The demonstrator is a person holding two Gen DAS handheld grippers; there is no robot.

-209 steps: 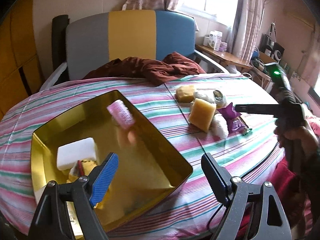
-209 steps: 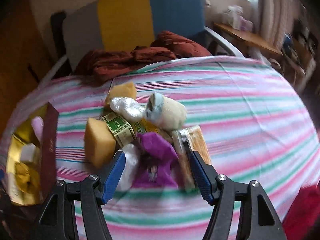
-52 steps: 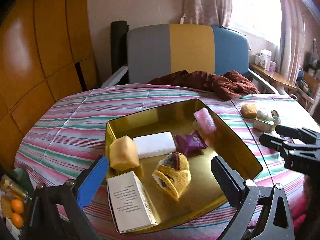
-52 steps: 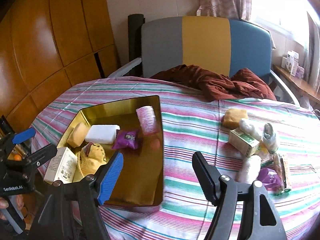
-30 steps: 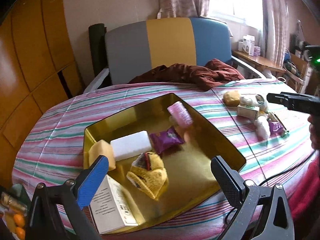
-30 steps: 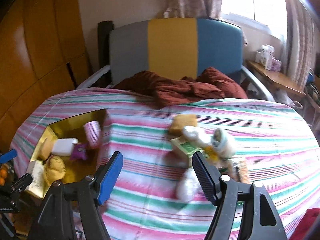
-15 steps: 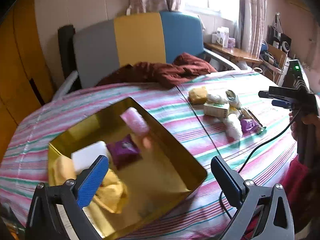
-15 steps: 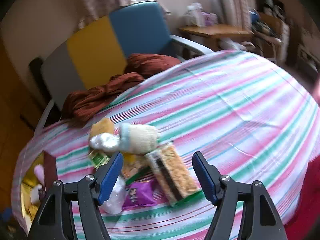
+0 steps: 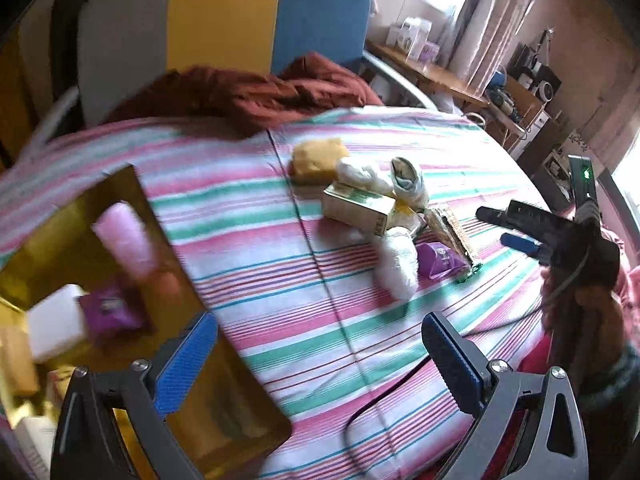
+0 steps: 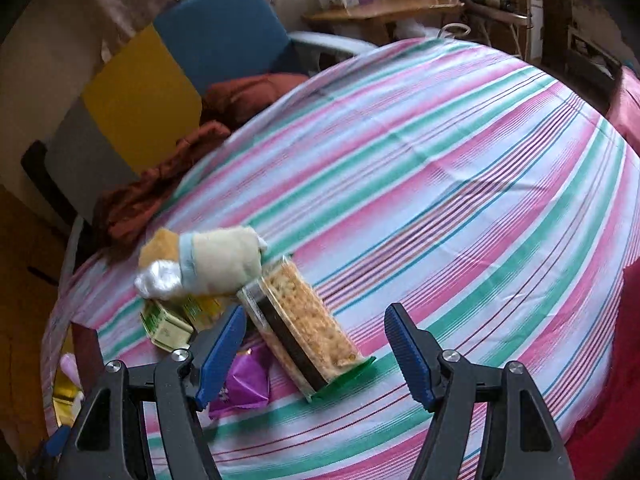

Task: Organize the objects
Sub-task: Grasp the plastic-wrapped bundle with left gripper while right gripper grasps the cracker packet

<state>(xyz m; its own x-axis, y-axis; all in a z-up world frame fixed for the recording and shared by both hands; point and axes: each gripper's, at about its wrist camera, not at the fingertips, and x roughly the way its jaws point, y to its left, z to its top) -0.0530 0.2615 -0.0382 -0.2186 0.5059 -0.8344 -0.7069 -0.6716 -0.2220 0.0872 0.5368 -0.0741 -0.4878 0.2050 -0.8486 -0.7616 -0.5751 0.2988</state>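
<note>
Right wrist view: right gripper (image 10: pixel 312 350) fingers spread, empty, over the cracker pack (image 10: pixel 300 328) at lower centre; left gripper (image 9: pixel 316 360) fingers likewise released.

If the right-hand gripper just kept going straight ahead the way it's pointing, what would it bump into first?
Most likely the clear-wrapped cereal snack bar pack lying on the striped cloth: it sits between the open right gripper fingers, just ahead. The purple foil packet lies under the left finger. Depth is hard to judge.
</note>
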